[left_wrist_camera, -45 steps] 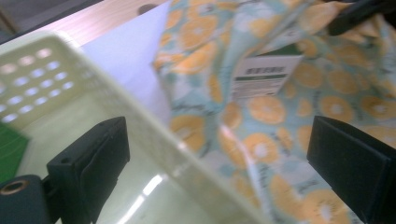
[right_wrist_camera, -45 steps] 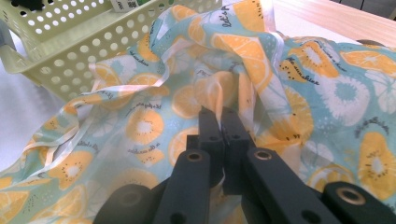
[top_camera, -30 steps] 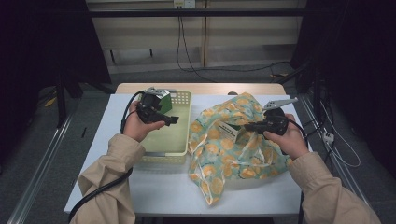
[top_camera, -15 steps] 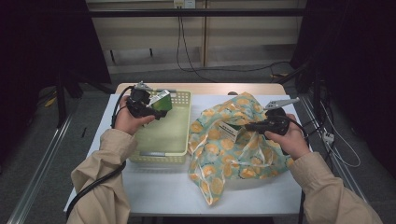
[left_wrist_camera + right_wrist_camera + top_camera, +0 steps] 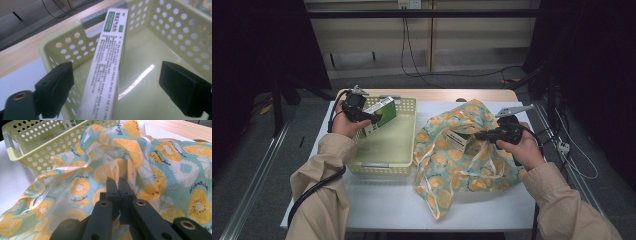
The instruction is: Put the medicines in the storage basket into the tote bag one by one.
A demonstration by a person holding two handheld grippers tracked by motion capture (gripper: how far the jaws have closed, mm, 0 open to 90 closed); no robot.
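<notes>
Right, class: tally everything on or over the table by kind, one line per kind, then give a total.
Green-and-white cartons: 1, the green-and-white carton over the basket
Yellow perforated baskets: 1, the yellow perforated basket
Fruit-print bags: 1, the fruit-print bag
Small white boxes: 1, the small white box at the bag's mouth
Handheld grippers: 2, left gripper, right gripper
Total: 6

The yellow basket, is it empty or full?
Empty: the basket shows a bare, shiny floor; the green-and-white box stands between the open left gripper jaws.
</notes>
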